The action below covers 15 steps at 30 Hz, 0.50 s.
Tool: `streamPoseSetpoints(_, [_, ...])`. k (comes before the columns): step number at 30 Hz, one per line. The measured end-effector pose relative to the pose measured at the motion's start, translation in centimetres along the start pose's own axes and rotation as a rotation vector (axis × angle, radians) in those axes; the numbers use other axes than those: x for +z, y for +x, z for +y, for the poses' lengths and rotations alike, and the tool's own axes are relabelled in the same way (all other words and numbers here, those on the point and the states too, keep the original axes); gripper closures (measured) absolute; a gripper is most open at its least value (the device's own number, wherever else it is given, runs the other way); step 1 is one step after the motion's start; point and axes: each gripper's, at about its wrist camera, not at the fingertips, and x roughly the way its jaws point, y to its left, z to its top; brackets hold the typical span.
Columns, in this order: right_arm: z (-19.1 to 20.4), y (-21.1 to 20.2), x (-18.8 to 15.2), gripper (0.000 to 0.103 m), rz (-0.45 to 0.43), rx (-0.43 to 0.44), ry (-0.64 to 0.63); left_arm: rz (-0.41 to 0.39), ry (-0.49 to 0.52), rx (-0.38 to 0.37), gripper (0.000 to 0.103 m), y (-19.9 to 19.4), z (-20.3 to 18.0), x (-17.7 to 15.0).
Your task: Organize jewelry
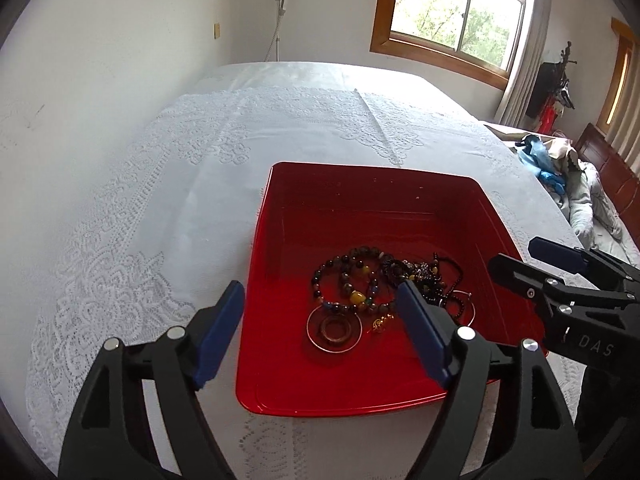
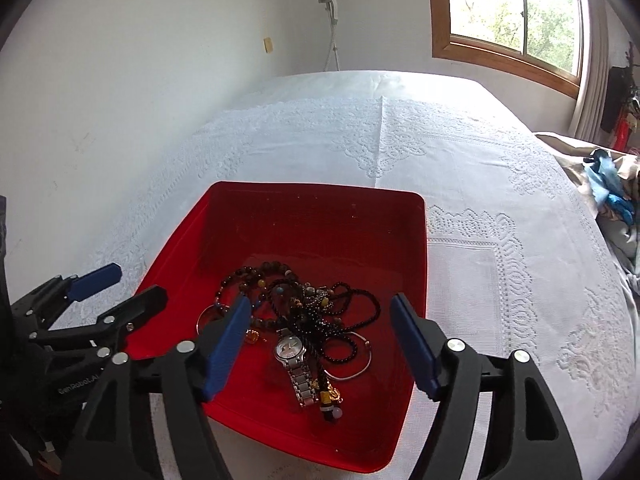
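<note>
While the tangled pile of bead bracelets, rings and a silver watch (image 2: 304,320) lies inside the square red plastic tray (image 2: 400,216), both left tongs (image 1: 320,322) and right tongs (image 2: 320,334) are held spread and empty above it; one piece should be pinched gently.

- Daylight pours in through the window (image 1: 456,12) at the far right, bright enough that its panes wash out near white.
- The worktop (image 1: 160,200) with its white lace cloth glares, strongest along its far edge, where the pattern disappears.
- The red tray (image 2: 416,240) shows a darker band across its far half and a brighter glossy sheen along its near rim.
- Strong fisheye bending: the worktop's edges bow, and black vignette fills the corners of both views.
- Focus holds crisp in the centre; the beads (image 1: 352,280) read clearly, with slight softness toward the edges.
</note>
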Motion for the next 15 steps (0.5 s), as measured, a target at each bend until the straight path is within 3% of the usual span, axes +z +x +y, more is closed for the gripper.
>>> streamPoseSetpoints(10, [0.1,-1.5,-1.4,0.011,0.050,-0.018,0.030,0.042,-0.017,0.035,0.011,-1.6,0.7,-1.1])
streamPoseSetpoints(15, [0.1,-2.7,-2.1,0.007,0.080,-0.016,0.044,0.050,-0.021,0.044,0.009,-2.6,0.7,-1.7])
